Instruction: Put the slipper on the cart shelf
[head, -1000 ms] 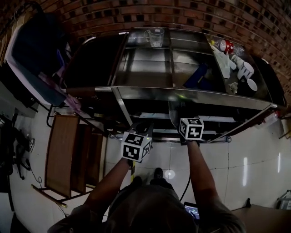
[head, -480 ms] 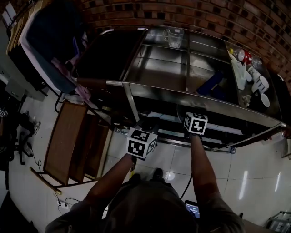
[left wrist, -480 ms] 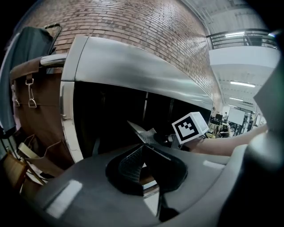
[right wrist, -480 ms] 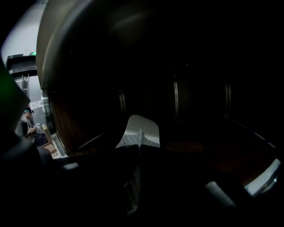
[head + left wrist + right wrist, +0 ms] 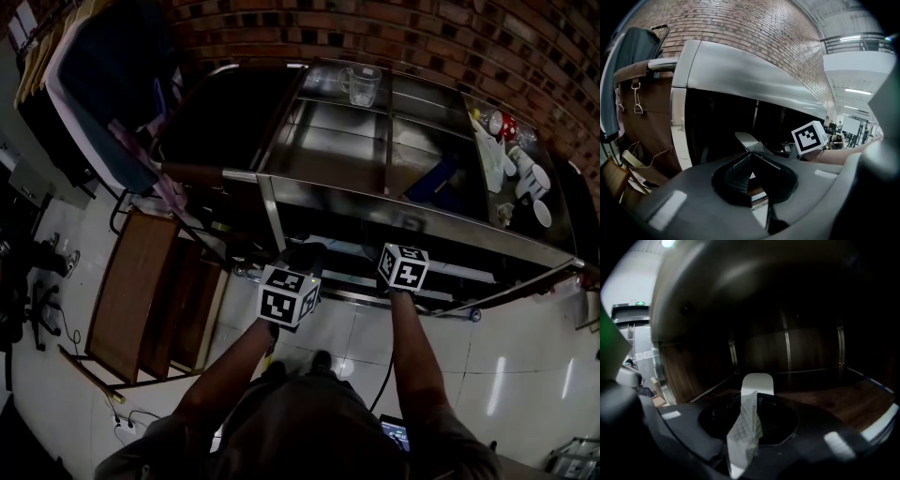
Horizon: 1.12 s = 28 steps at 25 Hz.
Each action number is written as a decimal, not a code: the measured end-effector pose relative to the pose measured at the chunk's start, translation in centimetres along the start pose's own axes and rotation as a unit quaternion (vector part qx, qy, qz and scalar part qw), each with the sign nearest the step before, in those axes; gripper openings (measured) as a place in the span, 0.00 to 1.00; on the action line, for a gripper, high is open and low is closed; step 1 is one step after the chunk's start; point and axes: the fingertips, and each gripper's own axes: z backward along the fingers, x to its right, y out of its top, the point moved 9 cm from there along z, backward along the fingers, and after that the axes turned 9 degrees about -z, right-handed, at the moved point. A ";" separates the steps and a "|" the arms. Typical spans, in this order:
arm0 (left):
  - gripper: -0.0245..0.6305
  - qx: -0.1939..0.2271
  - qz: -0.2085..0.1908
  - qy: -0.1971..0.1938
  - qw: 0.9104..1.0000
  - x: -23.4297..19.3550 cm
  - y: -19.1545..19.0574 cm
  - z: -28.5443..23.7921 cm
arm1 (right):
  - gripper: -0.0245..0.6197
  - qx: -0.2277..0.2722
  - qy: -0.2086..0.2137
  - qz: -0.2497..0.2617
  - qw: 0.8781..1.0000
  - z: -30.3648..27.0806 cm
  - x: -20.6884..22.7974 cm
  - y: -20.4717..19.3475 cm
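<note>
Hardly shifted, left tool (image 5: 750, 157), right tool (image 5: 754, 397) at cart (image 5: 375, 202) edge, jaws together, shelf (image 5: 825, 394) open ahead

Everything's looking pretty dim and underexposed. Ceiling lights (image 5: 856, 90) are glaring off the glossy floor tiles (image 5: 487, 347) and streaking along the steel cart (image 5: 740, 72). The fisheye is bending the edges hard, and the right gripper view is sitting nearly black.

Ahead of my right gripper (image 5: 752, 399), lower shelf (image 5: 825, 394) open, room to pass; cart post (image 5: 678, 126) stands left of my left gripper (image 5: 750, 161).
</note>
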 end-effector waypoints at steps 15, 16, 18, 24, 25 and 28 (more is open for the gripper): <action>0.05 0.043 -0.021 -0.046 0.998 0.2 1.1 4.3 | 0.04 0.059 0.037 0.006 0.998 12.4 -6.7 1.1; 0.05 0.046 -0.024 -0.049 0.997 0.2 1.3 4.6 | 0.04 0.062 0.039 0.010 0.997 13.0 -7.3 1.2; 0.05 0.051 -0.027 -0.056 0.997 0.2 1.5 5.3 | 0.04 0.068 0.044 0.014 0.997 14.3 -8.4 1.4; 0.05 0.061 -0.040 -0.073 0.995 0.5 2.1 7.1 | 0.04 0.089 0.057 0.016 0.994 17.2 -10.6 1.8; 0.05 0.062 -0.042 -0.075 0.994 0.6 2.1 7.3 | 0.04 0.093 0.058 0.015 0.994 17.6 -10.9 1.7; 0.05 0.067 -0.047 -0.081 0.993 0.7 2.2 7.6 | 0.04 0.102 0.061 0.018 0.993 18.5 -11.8 1.6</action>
